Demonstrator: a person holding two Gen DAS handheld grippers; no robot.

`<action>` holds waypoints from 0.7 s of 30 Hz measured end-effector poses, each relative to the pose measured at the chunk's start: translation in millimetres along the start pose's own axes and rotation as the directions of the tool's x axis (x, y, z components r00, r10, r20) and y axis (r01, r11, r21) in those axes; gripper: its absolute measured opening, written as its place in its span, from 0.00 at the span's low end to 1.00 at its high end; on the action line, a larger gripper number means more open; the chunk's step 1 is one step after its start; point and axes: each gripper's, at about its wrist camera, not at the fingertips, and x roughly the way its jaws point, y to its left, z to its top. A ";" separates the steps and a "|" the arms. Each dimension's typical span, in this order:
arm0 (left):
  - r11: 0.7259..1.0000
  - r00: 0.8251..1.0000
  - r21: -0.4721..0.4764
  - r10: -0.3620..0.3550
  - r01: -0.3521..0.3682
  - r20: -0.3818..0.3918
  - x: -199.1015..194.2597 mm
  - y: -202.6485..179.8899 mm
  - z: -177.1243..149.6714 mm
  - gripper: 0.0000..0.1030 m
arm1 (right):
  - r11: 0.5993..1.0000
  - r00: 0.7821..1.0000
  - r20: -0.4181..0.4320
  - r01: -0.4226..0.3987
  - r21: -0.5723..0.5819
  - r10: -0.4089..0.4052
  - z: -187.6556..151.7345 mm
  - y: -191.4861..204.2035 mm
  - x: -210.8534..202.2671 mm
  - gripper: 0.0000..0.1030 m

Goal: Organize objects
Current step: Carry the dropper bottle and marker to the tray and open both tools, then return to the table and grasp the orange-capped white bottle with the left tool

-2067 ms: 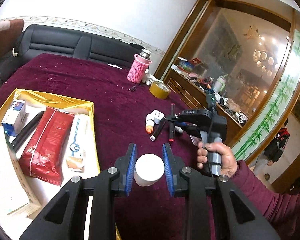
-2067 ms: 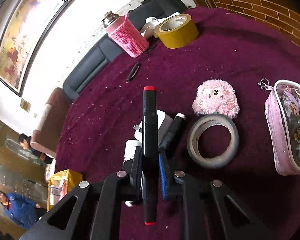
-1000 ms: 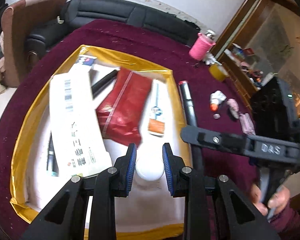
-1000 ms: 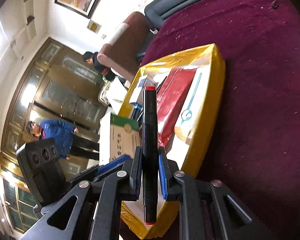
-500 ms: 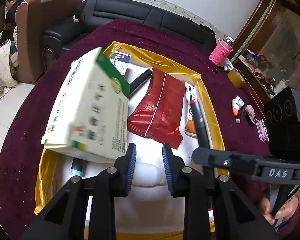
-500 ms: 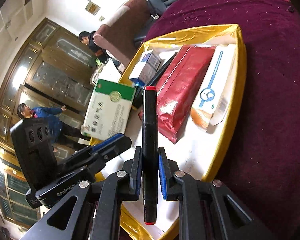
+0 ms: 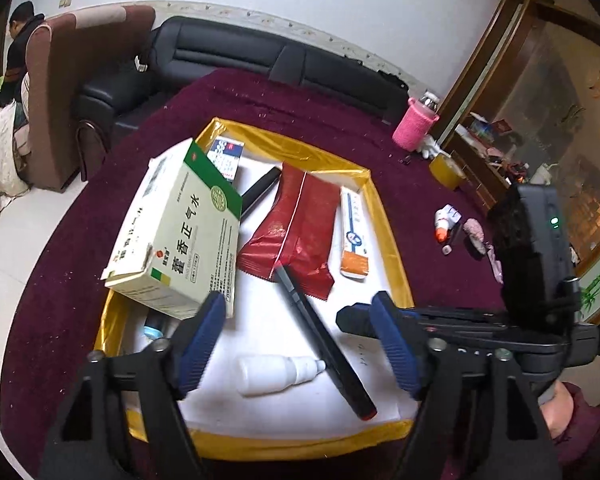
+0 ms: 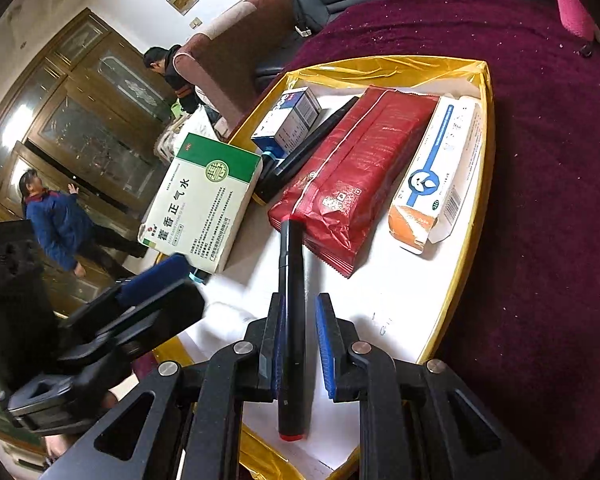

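Observation:
A gold-rimmed tray (image 7: 384,216) with a white floor sits on the maroon cloth. My left gripper (image 7: 298,346) is open above the tray's near end. A small white bottle (image 7: 278,369) lies on its side on the tray floor below it. A black marker with a red end (image 7: 324,344) lies on the tray beside the bottle. In the right wrist view the marker (image 8: 292,320) lies between my right gripper's (image 8: 302,350) blue pads, with a gap on its right side. The right gripper is open. The tray rim (image 8: 476,216) shows at the right.
The tray holds a green and white medicine box (image 7: 184,236), a red foil packet (image 7: 296,224), a white and orange carton (image 7: 354,236), a blue box (image 7: 226,152) and a black pen (image 7: 260,190). A pink bottle (image 7: 414,128), yellow tape (image 7: 446,170) and small items (image 7: 448,218) lie on the cloth.
My left gripper has opened and the white bottle now lies on the tray floor. My right gripper has opened and the marker has dropped onto the tray, tip against the red packet.

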 end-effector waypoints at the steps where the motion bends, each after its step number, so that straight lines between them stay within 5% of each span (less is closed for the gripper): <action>1: 1.000 1.000 -0.002 -0.003 0.003 0.006 -2.8 -0.3 -0.2 0.78 | 1.000 1.000 0.005 0.006 -0.007 -0.006 -0.9 0.7 -2.7 0.22; 2: 1.000 1.000 -0.007 -0.010 0.010 0.013 -6.2 0.0 -0.4 0.80 | 1.000 1.000 0.012 0.013 -0.013 -0.013 -1.6 1.4 -6.0 0.27; 4: 0.999 1.000 -0.024 -0.021 0.022 0.023 -10.6 0.5 0.0 0.84 | 0.999 0.999 0.044 0.027 -0.032 -0.025 -2.9 3.1 -15.6 0.65; 9: 0.995 0.996 -0.056 -0.080 0.082 0.037 -17.8 -10.0 5.6 0.86 | 0.989 0.978 0.187 0.114 -0.097 -0.095 -3.5 0.0 -67.5 0.82; 11: 0.995 0.994 -0.026 -0.100 0.101 0.049 -19.7 -24.3 10.1 0.86 | 0.971 0.946 0.273 0.210 -0.115 -0.172 -1.8 -5.3 -97.3 0.85; 13: 0.993 0.991 0.018 -0.119 0.118 0.057 -19.4 -43.2 15.9 0.86 | 0.939 0.884 0.392 0.323 -0.120 -0.254 -0.3 -9.8 -135.5 0.90; 14: 0.991 0.990 0.042 -0.130 0.127 0.059 -18.1 -54.0 19.5 0.86 | 0.920 0.839 0.462 0.375 -0.109 -0.287 -0.8 -11.9 -155.9 0.92; 15: 0.989 0.989 0.065 -0.138 0.134 0.059 -15.7 -65.4 23.2 0.86 | 0.901 0.769 0.558 0.425 -0.081 -0.312 -4.4 -16.5 -183.1 0.97; 16: 0.987 0.988 0.086 -0.142 0.137 0.058 -13.0 -75.9 26.4 0.86 | 0.897 0.718 0.622 0.438 -0.058 -0.310 -8.4 -20.9 -201.1 1.00; 18: 0.982 0.988 0.133 -0.142 0.134 0.053 -4.2 -99.8 33.8 0.86 | 0.918 0.666 0.693 0.396 -0.015 -0.276 -14.4 -39.8 -230.9 1.00; 19: 0.979 0.989 0.155 -0.139 0.130 0.048 1.3 -111.7 37.2 0.86 | 0.932 0.674 0.682 0.360 0.031 -0.283 -12.5 -58.0 -239.4 1.00; 20: 0.977 0.989 0.171 -0.139 0.130 0.043 5.8 -120.2 39.4 0.86 | 0.939 0.707 0.636 0.334 0.085 -0.309 -8.1 -77.3 -241.8 1.00; 21: 0.973 0.989 0.189 -0.142 0.133 0.036 11.6 -130.5 41.6 0.86 | 0.939 0.769 0.541 0.303 0.161 -0.341 0.1 -106.9 -237.7 1.00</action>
